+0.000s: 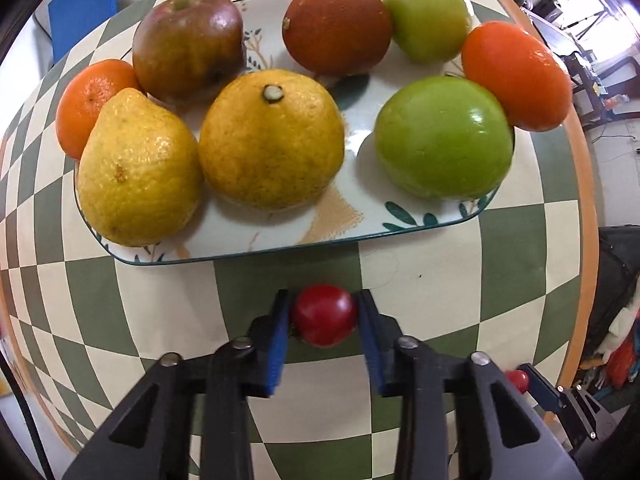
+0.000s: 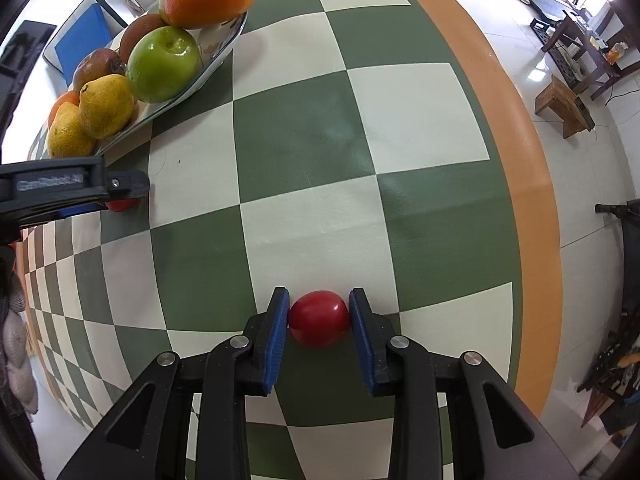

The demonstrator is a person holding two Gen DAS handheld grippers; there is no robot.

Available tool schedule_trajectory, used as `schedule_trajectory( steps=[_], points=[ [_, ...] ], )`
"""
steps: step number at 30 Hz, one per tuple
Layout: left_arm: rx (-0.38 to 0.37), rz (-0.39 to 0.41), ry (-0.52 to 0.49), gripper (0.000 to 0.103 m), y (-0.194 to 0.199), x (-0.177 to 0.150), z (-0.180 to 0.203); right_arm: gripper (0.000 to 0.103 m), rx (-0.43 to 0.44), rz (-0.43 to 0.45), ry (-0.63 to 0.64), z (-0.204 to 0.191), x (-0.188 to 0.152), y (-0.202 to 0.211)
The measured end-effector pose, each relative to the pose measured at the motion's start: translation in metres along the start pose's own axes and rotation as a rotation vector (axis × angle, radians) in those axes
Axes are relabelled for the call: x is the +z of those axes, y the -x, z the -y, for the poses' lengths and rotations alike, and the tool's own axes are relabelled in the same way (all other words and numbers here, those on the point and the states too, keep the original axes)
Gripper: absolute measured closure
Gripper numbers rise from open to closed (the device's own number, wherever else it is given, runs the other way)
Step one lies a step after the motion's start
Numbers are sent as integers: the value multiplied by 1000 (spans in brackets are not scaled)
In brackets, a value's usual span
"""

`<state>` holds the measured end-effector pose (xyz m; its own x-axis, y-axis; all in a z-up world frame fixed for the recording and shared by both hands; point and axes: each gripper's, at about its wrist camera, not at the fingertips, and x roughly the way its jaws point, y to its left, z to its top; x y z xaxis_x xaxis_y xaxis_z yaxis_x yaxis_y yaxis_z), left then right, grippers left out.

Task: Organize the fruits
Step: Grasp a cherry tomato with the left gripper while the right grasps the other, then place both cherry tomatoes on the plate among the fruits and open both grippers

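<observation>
both tongs are clamped, folks. our left gripper has its blue pads pressed on either side of a small red fruit, and our right gripper is squeezing a second small red fruit the same way. each fruit sits right between the fingertips, low against the checkered tablecloth; whether either is lifted clear of it we cannot tell.

now the relation that matters: from our left gripper the plate lies straight ahead, its near rim just beyond the red fruit, long side running across our view. it's crowded. two yellow citrus in front, a green apple on the right, and behind them a dark red apple, a brown fruit, another green one and oranges at both ends. the gap between the middle yellow citrus and the green apple looks like the likeliest landing spot.

from our right gripper the plate sits well off to the upper left, past the left gripper's black body at the left edge of that view. so our left hand is clearly nearer and, we'd judge, goes first.

both hands point down at the table, fingers spread evenly either side of their fruit. next, we reckon, a lift before carrying forward over that rim.
</observation>
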<state>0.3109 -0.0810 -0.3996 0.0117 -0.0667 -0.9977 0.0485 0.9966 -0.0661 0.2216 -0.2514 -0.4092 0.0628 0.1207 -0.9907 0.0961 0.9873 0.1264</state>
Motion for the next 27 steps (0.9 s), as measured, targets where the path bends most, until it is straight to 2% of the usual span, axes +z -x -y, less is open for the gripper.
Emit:
schedule_trajectory(
  steps=[6, 13, 17, 21, 27],
  points=[
    [-70, 26, 70, 74, 22, -14, -21, 70, 16, 4, 9, -3, 6, 5],
    [-238, 70, 260, 74, 80, -25, -91, 70, 159, 64, -16, -17, 27, 39],
    [-300, 118, 365, 74, 109, -14, -137, 70, 265, 108, -12, -44, 51, 57],
    [-316, 143, 441, 74, 115, 10, -171, 70, 343, 117, -5, -75, 83, 54],
    [-321, 112, 514, 74, 88, 49, -203, 70, 343, 127, 21, -115, 115, 30]
  ],
)
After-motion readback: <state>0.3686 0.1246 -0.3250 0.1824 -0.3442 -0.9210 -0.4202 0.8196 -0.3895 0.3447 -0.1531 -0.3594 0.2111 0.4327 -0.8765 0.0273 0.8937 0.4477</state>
